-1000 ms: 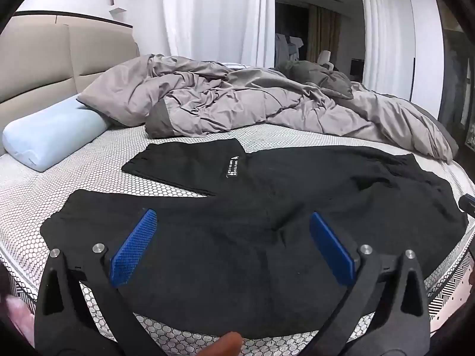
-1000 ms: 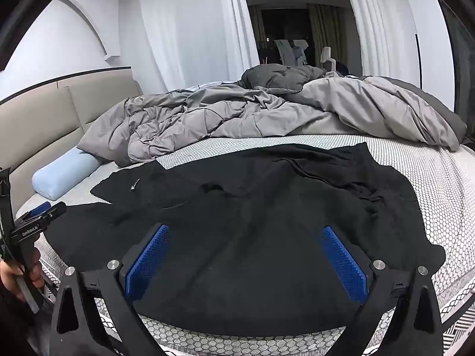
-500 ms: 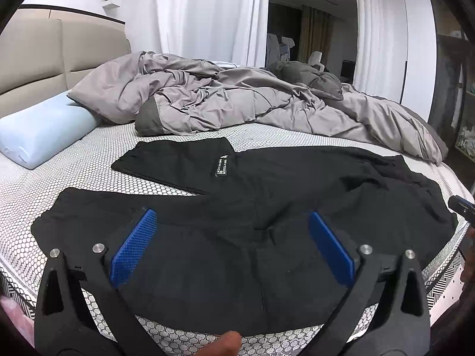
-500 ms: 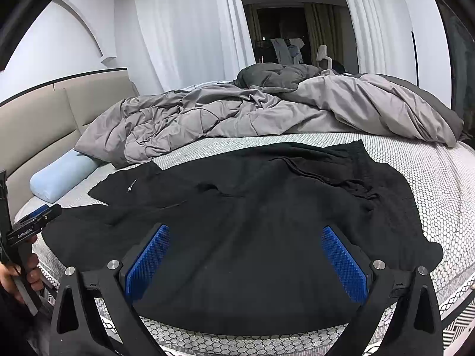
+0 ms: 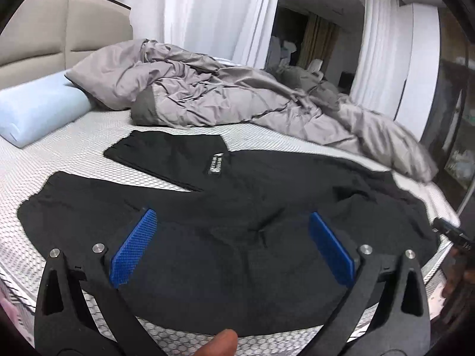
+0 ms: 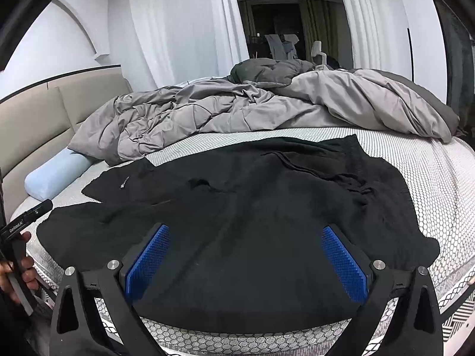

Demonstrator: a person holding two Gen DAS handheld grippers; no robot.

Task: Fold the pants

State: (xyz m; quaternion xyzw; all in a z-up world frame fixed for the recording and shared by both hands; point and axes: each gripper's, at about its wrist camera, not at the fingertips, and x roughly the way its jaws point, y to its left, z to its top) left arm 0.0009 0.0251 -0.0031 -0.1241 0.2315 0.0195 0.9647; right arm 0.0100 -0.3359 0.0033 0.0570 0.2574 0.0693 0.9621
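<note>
Black pants (image 5: 237, 222) lie spread flat on the bed, legs reaching left, waist to the right, with a small white label (image 5: 216, 163) on the far leg. They also fill the right wrist view (image 6: 252, 222). My left gripper (image 5: 233, 246) is open and empty, hovering above the crotch area near the bed's front edge. My right gripper (image 6: 246, 258) is open and empty above the waist end of the pants. The left gripper's body shows at the left edge of the right wrist view (image 6: 20, 228).
A rumpled grey duvet (image 5: 237, 101) is heaped along the far side of the bed. A light blue pillow (image 5: 38, 112) lies at the left by the beige headboard (image 5: 59, 35). The white honeycomb mattress cover (image 6: 430, 172) shows around the pants.
The left wrist view has shifted left and slightly closer over the pants. The right gripper has barely moved. Both stay open and the pants lie unchanged.
</note>
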